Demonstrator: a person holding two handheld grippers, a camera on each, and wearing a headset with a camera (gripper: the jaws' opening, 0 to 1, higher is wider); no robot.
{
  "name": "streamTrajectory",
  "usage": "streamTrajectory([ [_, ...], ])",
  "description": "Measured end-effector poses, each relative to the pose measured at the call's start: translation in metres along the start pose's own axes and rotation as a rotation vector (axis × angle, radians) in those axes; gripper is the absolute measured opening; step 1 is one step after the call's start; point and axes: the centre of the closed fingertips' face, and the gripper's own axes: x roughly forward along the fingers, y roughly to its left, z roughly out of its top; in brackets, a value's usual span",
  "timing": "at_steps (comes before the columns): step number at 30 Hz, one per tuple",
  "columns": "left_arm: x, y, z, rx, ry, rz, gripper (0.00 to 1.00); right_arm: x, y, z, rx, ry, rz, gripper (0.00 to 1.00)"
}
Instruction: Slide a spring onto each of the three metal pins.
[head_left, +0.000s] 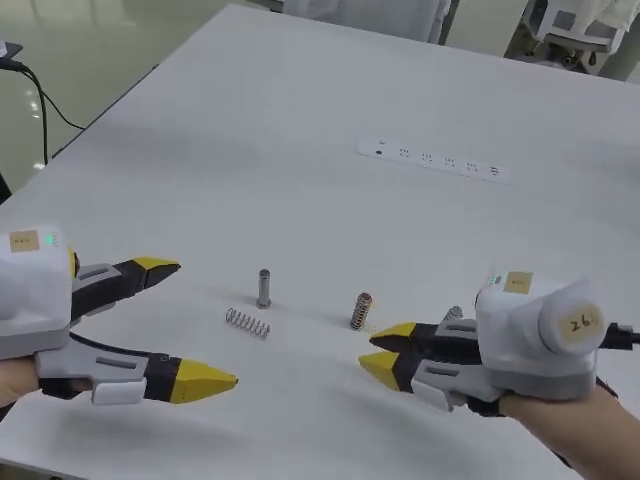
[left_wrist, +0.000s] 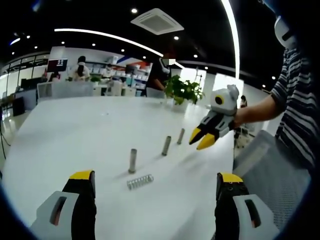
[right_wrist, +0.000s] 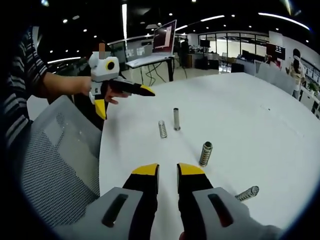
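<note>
between your two hand-held grippers the desk (head_left: 300, 120) carries a short row of obstacles: a bare pin (head_left: 264, 288) standing upright, a loose spring (head_left: 247, 322) lying just beside it on your side, and a spring-covered pin (head_left: 361, 311) near the right hand-held gripper (head_left: 374, 351), whose jaws are nearly together. a third pin (right_wrist: 247, 193) sits close beside that gripper. the left hand-held gripper (head_left: 197, 322), jaws wide, has bare desk ahead up to the spring. beyond the row the surface is free as far as the power strip (head_left: 435, 160).
</note>
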Motion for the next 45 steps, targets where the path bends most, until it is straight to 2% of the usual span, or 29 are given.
streamTrajectory([
  [9, 0.0, 0.0, 0.0, 0.003, 0.002, -0.003, 0.98, 0.001, -0.001, 0.002, -0.003, 0.005, -0.002, 0.12],
  [17, -0.001, 0.001, 0.001, 0.005, -0.001, -0.007, 0.98, 0.011, -0.001, 0.01, -0.03, 0.018, 0.008, 0.12],
  [23, 0.0, -0.001, 0.001, 0.009, -0.005, -0.015, 0.98, 0.028, 0.003, 0.024, -0.064, 0.017, 0.024, 0.12],
  [31, 0.002, -0.006, 0.0, 0.027, 0.009, -0.029, 0.98, 0.059, 0.016, 0.044, -0.141, 0.025, 0.071, 0.12],
  [38, 0.002, -0.007, -0.001, 0.03, 0.013, -0.032, 0.98, 0.08, 0.024, 0.047, -0.196, 0.052, 0.089, 0.12],
  [45, 0.0, -0.006, -0.003, 0.025, 0.014, -0.026, 0.98, 0.1, 0.022, 0.046, -0.201, 0.076, 0.076, 0.11],
])
